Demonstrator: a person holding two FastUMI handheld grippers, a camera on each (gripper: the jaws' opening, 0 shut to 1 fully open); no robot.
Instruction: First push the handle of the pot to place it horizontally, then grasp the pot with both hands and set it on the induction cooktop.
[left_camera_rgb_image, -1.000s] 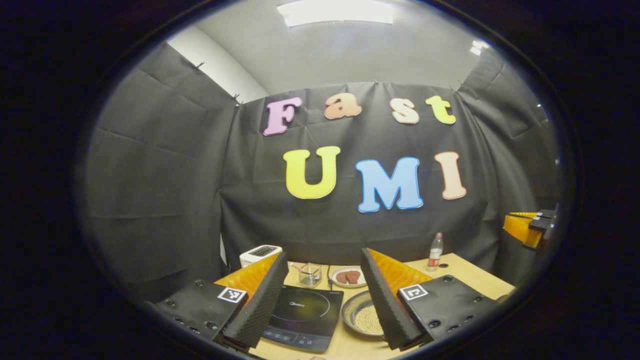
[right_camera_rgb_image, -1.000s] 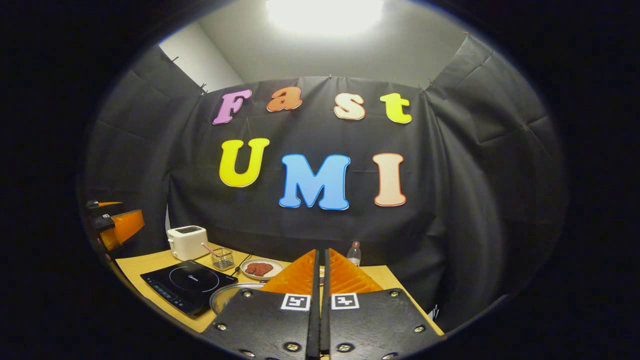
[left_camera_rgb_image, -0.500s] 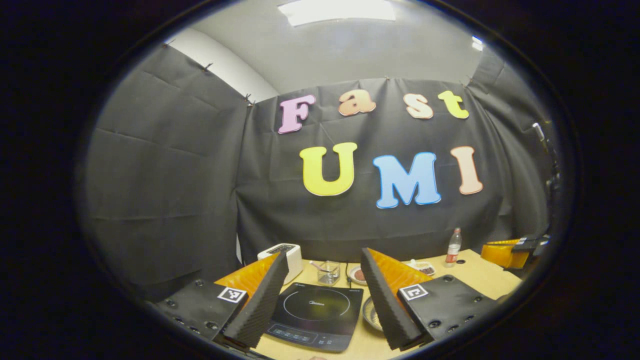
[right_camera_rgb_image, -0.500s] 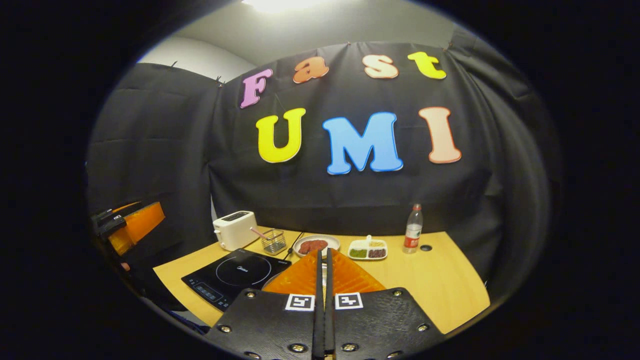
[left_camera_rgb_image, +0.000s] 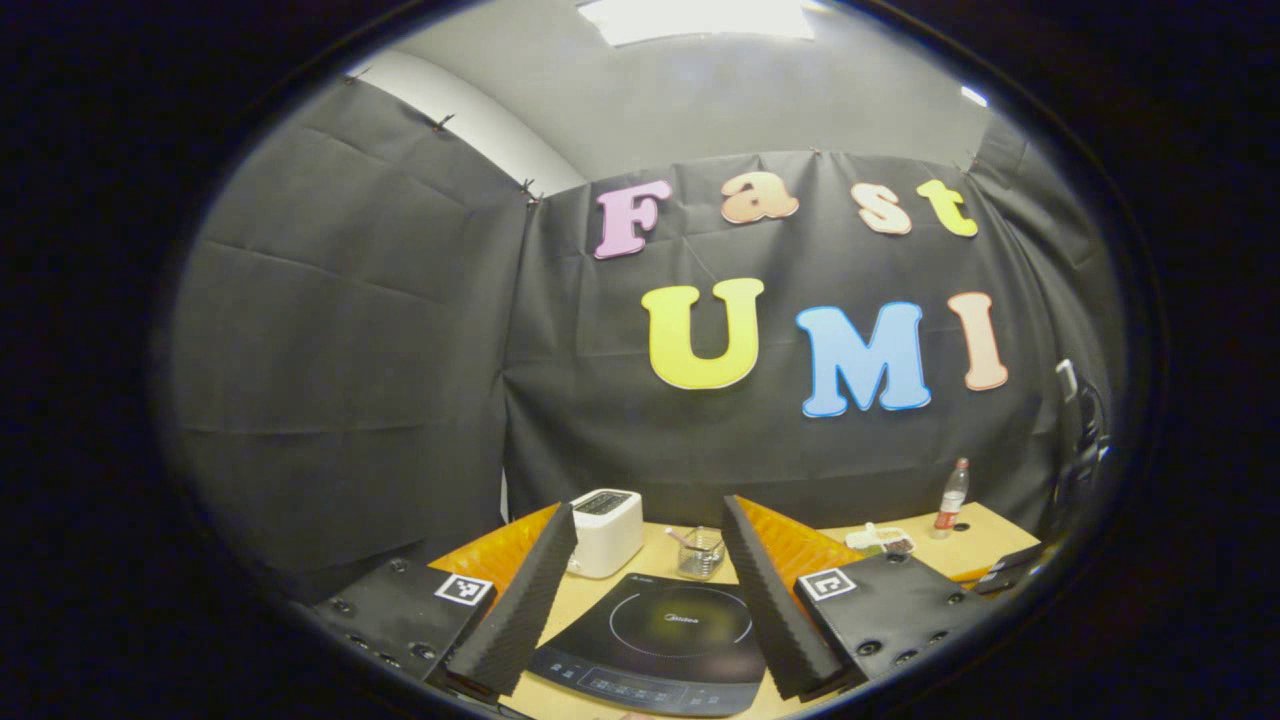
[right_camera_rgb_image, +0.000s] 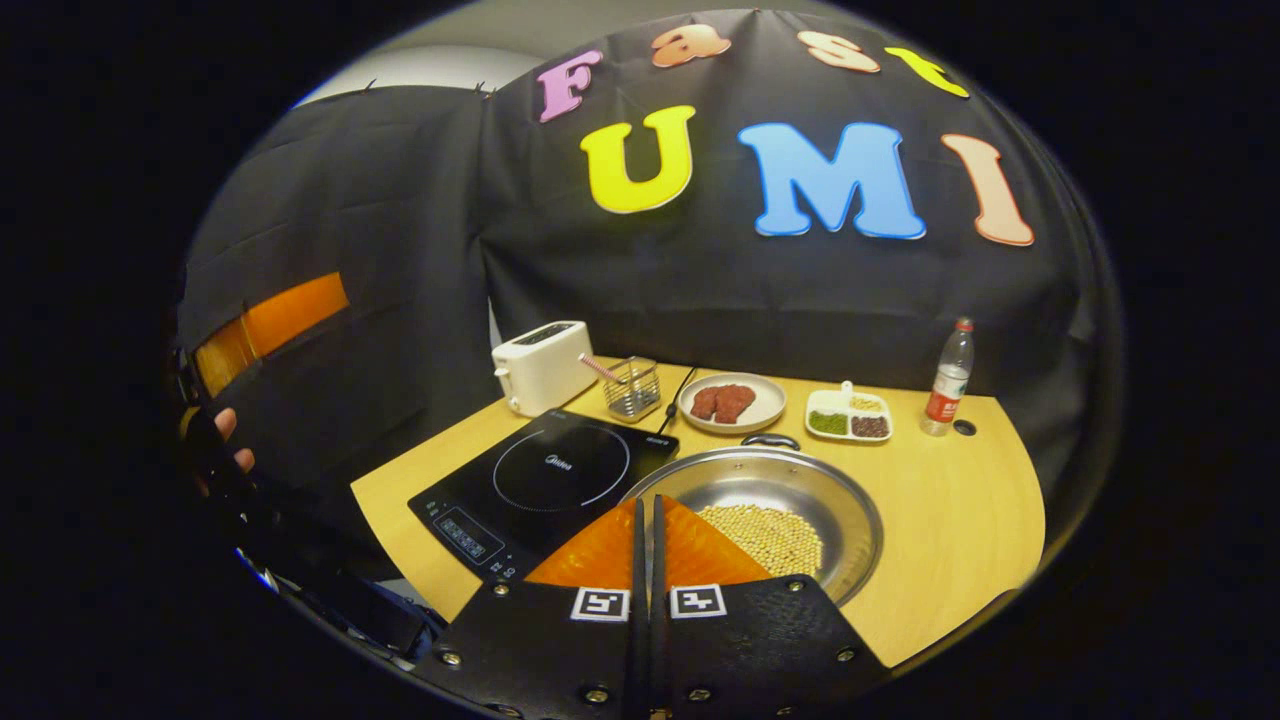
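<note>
The steel pot (right_camera_rgb_image: 866, 528) with soybeans in it stands on the wooden table, right of the black induction cooktop (right_camera_rgb_image: 545, 478). One loop handle (right_camera_rgb_image: 768, 440) is on its far side; the near rim is hidden behind my right gripper (right_camera_rgb_image: 646, 502), which is shut and empty, hovering over that rim. In the left gripper view my left gripper (left_camera_rgb_image: 648, 508) is open with nothing between its fingers, and the cooktop (left_camera_rgb_image: 670, 640) lies below them. The left gripper (right_camera_rgb_image: 270, 320) also appears at the far left of the right gripper view, above a hand (right_camera_rgb_image: 222, 432).
Along the back of the table (right_camera_rgb_image: 960, 500) stand a white toaster (right_camera_rgb_image: 540, 365), a wire basket (right_camera_rgb_image: 632, 386), a plate of meat (right_camera_rgb_image: 730, 402), a divided dish of beans (right_camera_rgb_image: 850, 415) and a bottle (right_camera_rgb_image: 948, 378). Black cloth walls close in the back and the left.
The right gripper has tilted down toward the table, still shut, bringing the pot fully into view. The left gripper has swung left over the cooktop, still open; the pot left its view.
</note>
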